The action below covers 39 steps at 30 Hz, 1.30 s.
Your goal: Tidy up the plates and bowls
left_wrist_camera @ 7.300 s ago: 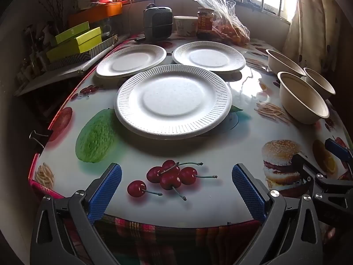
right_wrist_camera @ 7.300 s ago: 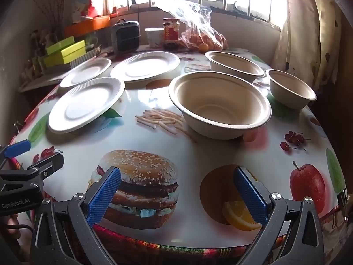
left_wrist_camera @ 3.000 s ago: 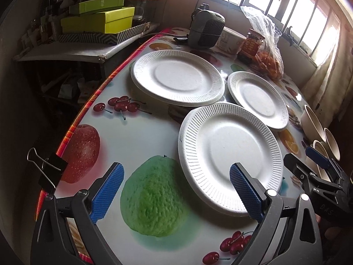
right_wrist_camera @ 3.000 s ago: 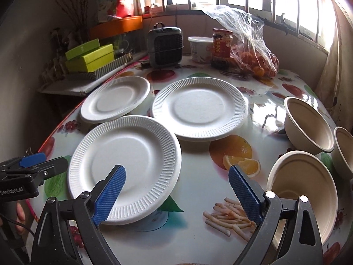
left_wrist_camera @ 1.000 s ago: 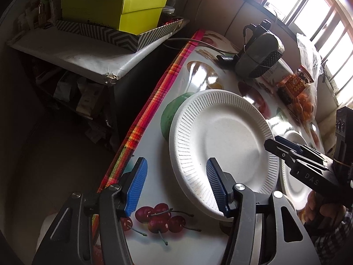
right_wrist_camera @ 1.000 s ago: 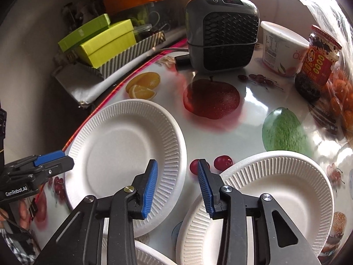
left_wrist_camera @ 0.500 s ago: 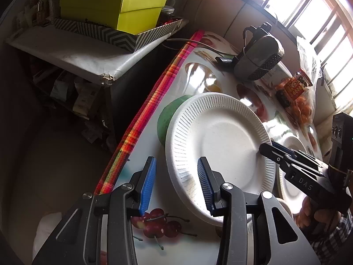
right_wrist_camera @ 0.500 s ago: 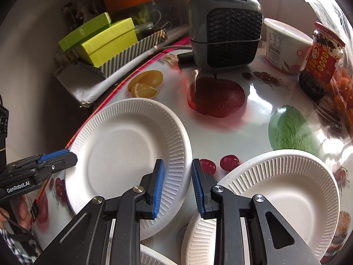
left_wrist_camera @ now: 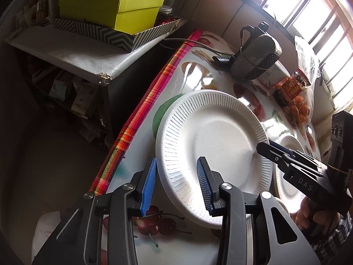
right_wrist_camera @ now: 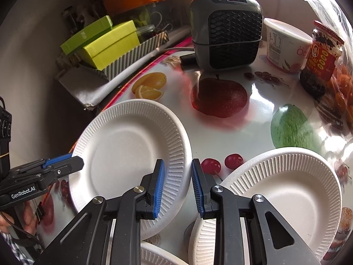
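Note:
A white paper plate [left_wrist_camera: 216, 141] lies near the table's left edge. My left gripper [left_wrist_camera: 176, 185] straddles its near-left rim, jaws narrowly open, with the rim between the blue pads. The same plate [right_wrist_camera: 130, 154] shows in the right wrist view, where my right gripper [right_wrist_camera: 177, 190] straddles its right rim, jaws narrowly open. A second plate [right_wrist_camera: 275, 196] lies to the right, and a third plate's rim [right_wrist_camera: 158, 254] shows at the bottom. Whether either gripper pinches the plate is unclear. No bowls are in view.
A grey fan heater [right_wrist_camera: 227, 26], a white tub [right_wrist_camera: 284, 46], a red jar [right_wrist_camera: 322, 59] and bagged oranges [left_wrist_camera: 300, 108] stand at the back. Green boxes [left_wrist_camera: 114, 11] sit on a shelf left of the table edge [left_wrist_camera: 136, 123].
Both grippers have come in from the front of the table to the left plate and narrowed their jaws around its opposite rims. The plate has hardly moved.

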Available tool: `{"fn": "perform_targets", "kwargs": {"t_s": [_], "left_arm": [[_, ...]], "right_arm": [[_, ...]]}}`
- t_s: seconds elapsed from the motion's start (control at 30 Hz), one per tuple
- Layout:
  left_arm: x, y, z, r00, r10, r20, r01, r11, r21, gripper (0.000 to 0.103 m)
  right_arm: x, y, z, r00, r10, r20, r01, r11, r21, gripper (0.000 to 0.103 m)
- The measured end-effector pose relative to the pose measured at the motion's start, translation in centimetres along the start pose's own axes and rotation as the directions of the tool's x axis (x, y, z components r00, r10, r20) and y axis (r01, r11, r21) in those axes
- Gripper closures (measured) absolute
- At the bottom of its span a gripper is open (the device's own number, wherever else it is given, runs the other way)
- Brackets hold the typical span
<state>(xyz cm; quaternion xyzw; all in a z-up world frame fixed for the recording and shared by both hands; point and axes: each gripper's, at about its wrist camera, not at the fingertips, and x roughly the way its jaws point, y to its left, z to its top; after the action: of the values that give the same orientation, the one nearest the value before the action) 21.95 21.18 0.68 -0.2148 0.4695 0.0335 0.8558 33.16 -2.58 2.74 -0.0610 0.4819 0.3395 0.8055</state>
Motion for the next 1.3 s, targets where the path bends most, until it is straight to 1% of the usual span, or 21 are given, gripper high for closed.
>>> {"fn": "perform_targets", "kwargs": {"t_s": [0.3, 0.57, 0.7, 1.03, 1.3], "left_arm": [[-1.9, -0.5, -0.4, 1.0, -0.013, 0.021, 0.013, 1.0, 0.009, 0.064], [-3.8, -1.5, -1.3, 0.999, -0.038, 0.033, 0.037, 0.999, 0.03, 0.064], [-4.5, -2.4, -2.2, 0.998, -0.053, 0.035, 0.051, 0.998, 0.045, 0.064], [-5.6, -4.3, -4.8, 0.997, -0.073, 0.018, 0.071, 0.994, 0.078, 0.064], [-6.0, -5.3, -7.1, 0.997, -0.081, 0.001, 0.081, 0.992, 0.101, 0.064]], "right_arm": [[-1.9, 0.3, -0.2, 1.0, 0.008, 0.023, -0.009, 1.0, 0.016, 0.079], [-5.1, 0.2, -1.2, 0.999, 0.014, 0.049, -0.016, 0.999, 0.031, 0.079], [-6.7, 0.1, -2.2, 0.998, 0.002, 0.055, -0.004, 0.999, 0.037, 0.079], [-9.6, -0.8, -6.0, 0.998, 0.003, 0.066, -0.01, 0.996, 0.091, 0.079], [-11.0, -1.1, -8.7, 0.998, -0.01, 0.064, 0.003, 0.994, 0.11, 0.079]]}}
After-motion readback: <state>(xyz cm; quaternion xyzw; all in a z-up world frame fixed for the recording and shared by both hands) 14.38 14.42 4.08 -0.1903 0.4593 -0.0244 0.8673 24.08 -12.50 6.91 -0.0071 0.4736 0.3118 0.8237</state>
